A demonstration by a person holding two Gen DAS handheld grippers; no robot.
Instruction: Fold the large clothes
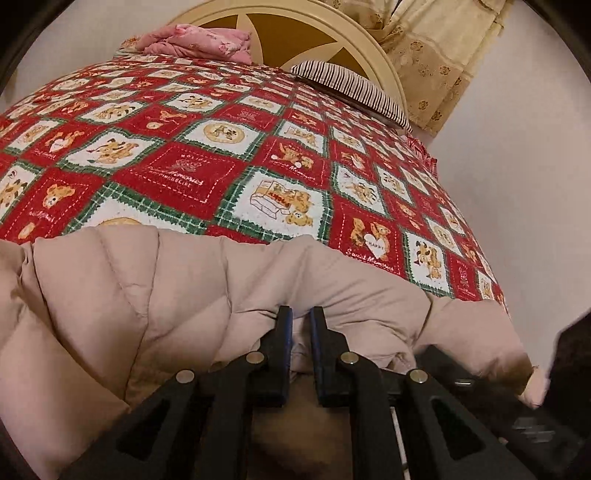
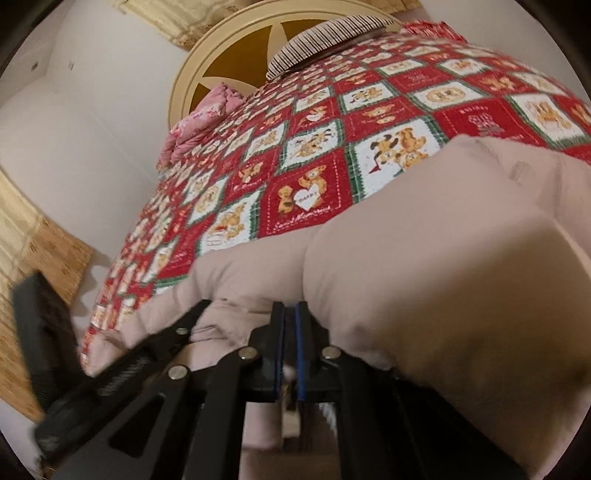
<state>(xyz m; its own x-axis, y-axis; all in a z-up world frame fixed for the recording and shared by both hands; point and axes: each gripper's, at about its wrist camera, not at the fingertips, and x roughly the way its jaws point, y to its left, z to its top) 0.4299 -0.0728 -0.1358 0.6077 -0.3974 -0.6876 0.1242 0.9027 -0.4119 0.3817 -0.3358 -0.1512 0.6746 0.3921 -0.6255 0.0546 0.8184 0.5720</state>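
You are holding both grippers at the near edge of the bed, each pointing down and forward across the bedspread (image 1: 229,147) — a red, green and white patchwork printed with teddy bears. The task garment, a beige quilted puffer jacket (image 1: 177,288), lies bunched along the near side of the bed, on top of the bedspread and directly in front of both cameras. In the left wrist view, your left gripper (image 1: 301,321) has its fingers drawn close, with only a narrow gap between the blue-edged pads; a fold of the jacket fills that gap, so the fingers are pinching the jacket fabric. In the right wrist view, your right gripper (image 2: 290,314) has its fingers nearly pressed together, and pale jacket fabric shows in the slit between them and bulges around the tips — it too is pinching the jacket. The right view is partly blurred, and the other gripper's dark body appears at its lower left. At the far end of the bed, note the cream and brown round headboard (image 1: 295,22), a striped pillow (image 1: 351,88) leaning near it, and a crumpled pink floral cloth (image 1: 199,40) beside it. A pale patterned curtain (image 1: 436,55) hangs against the white wall behind the headboard.
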